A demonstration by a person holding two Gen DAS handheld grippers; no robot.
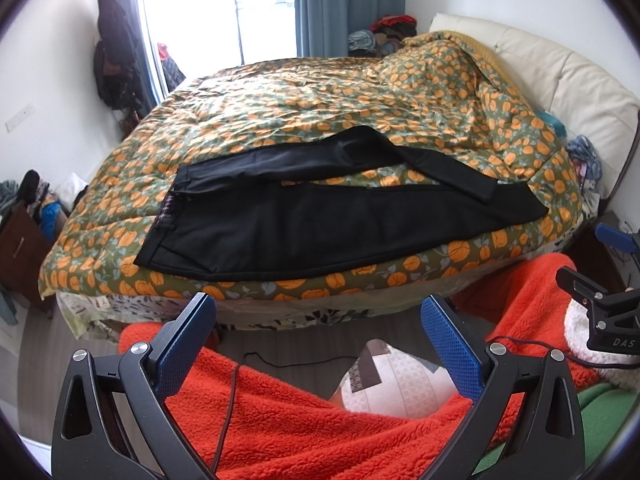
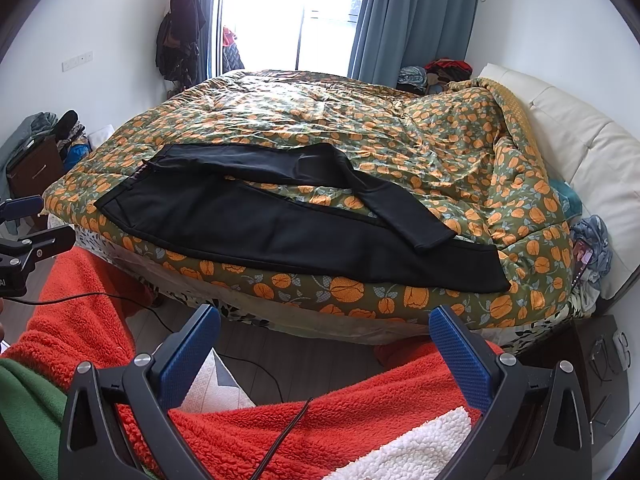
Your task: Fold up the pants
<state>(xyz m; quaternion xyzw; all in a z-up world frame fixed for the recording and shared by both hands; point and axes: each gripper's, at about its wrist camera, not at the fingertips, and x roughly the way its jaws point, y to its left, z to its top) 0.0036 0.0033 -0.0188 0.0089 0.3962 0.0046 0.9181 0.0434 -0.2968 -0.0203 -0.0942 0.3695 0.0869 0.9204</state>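
1 black pants (image 1: 320,220) on quilt (image 1: 304,112); 2 tongs, left (image 1: 318,312) & right (image 2: 324,326), gaping.

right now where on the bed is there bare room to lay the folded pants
The flowered quilt lies bare between the black pants and the window side. The small patch between the two legs is tight. By the cream headboard the quilt is bunched.

A floral quilt (image 1: 304,96) covers the bed, with a cream headboard (image 1: 560,76) at the right. Blue curtains (image 2: 412,12) flank the bright window (image 2: 288,8). Dark coats (image 2: 182,28) hang on the wall.
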